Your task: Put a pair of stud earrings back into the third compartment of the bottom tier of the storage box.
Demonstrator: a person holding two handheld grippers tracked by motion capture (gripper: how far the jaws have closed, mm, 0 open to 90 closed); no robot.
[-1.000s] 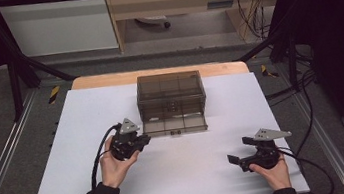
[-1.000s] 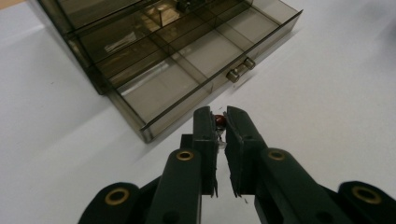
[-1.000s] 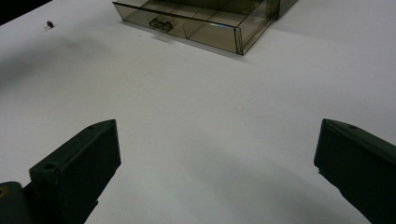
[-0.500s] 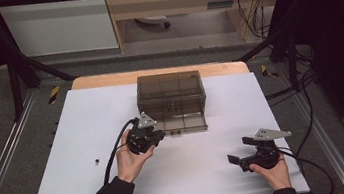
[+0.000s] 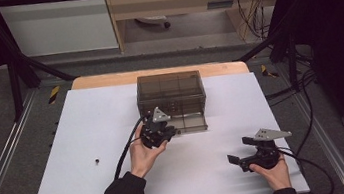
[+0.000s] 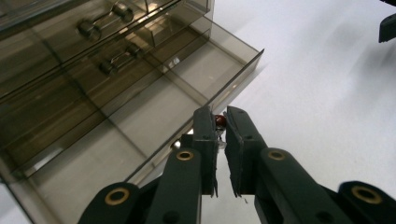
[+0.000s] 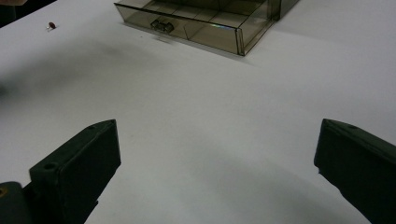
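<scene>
Left fingers (image 6: 220,122) pinch red bead (image 6: 220,120) over open drawer (image 6: 140,116)

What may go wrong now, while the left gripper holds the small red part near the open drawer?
1. The small red part sits at the very tips of the left gripper, so it might slip out.
2. It hangs at the front wall of the open smoky plastic drawer, so released now it may miss the compartment.
3. Another small part lies loose on the white table.
</scene>
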